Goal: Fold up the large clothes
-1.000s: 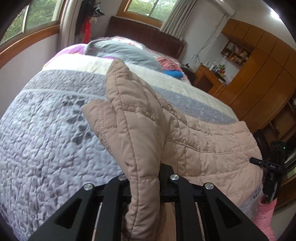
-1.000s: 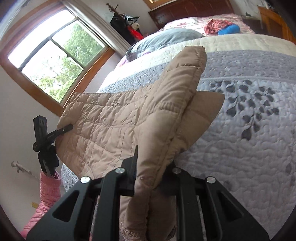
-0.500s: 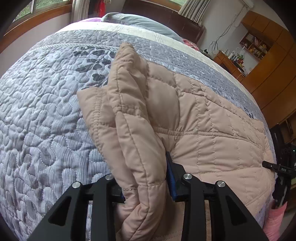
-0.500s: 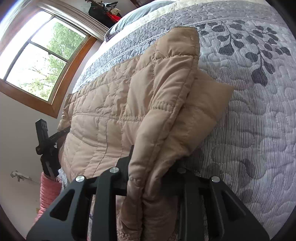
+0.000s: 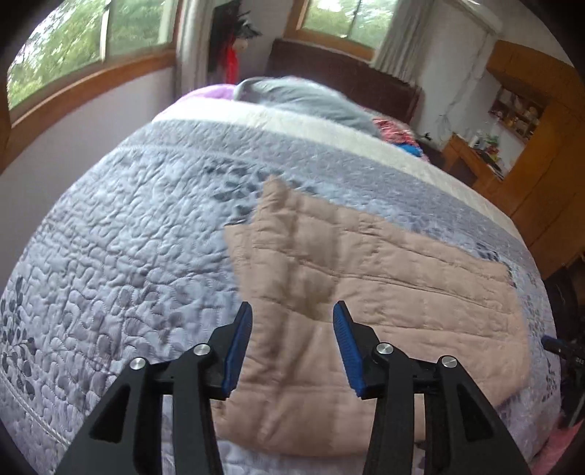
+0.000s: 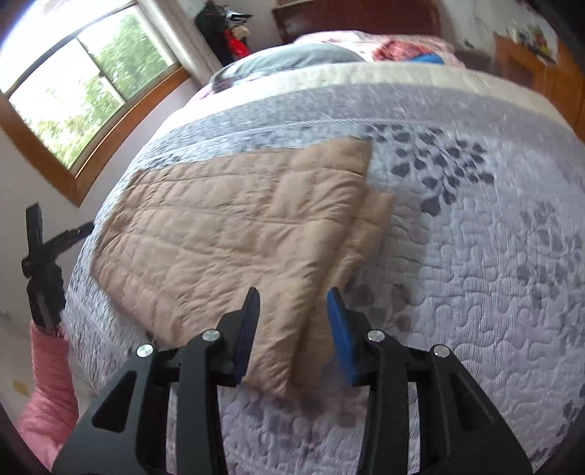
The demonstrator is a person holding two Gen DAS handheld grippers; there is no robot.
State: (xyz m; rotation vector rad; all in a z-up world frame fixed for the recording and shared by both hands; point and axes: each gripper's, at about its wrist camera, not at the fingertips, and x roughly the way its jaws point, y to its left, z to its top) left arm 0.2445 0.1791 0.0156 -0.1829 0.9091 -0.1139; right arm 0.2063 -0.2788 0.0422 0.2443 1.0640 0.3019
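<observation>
Tan quilted jacket (image 5: 369, 292) folded flat on grey-lilac quilted bedspread (image 5: 120, 255), near the bed's foot edge.

Left gripper (image 5: 292, 347) and right gripper (image 6: 292, 336) both above the jacket's near edge, jaws spread apart, gripping nothing. Grey pillow (image 5: 303, 98) at the headboard end.

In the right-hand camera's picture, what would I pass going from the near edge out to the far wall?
Right gripper, open → tan quilted jacket lying flat → grey leaf-print quilt → cream band of bedding → grey pillow → dark wooden headboard.
</observation>
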